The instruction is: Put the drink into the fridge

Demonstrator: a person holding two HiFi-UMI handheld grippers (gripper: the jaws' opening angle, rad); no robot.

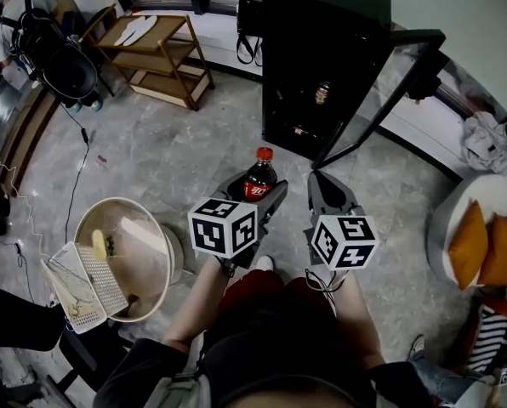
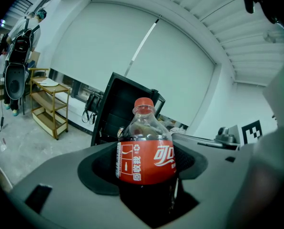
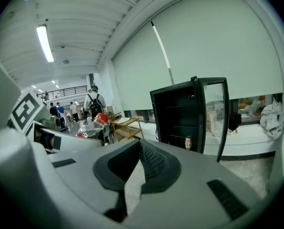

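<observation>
Fridge: a black cabinet [image 1: 321, 49] is seen with its glass door [image 1: 381, 92] swung wide open.
Fridge contents: one small can [image 1: 322, 93] stands upright on a middle shelf; a small red-and-white thing lower down cannot be made out.
Drink: a cola bottle [image 1: 259, 172] with red cap and red label, filled with dark liquid up to the shoulder, is held upright outside the fridge, in front of its open side.
Left gripper [image 1: 255, 195]: the jaws are closed on the bottle's lower body, one pad on each side.
Right gripper [image 3: 141, 149]: the jaws are drawn together at the tips, with nothing between them; it is held beside the bottle, pointing at the fridge.
Tub: a round cream basin [image 1: 156, 228] stands on the floor well apart from the fridge; a yellow object lies inside.
White basket [image 1: 88, 287]: a perforated tray lies across the tub's rim on the side away from the fridge.
</observation>
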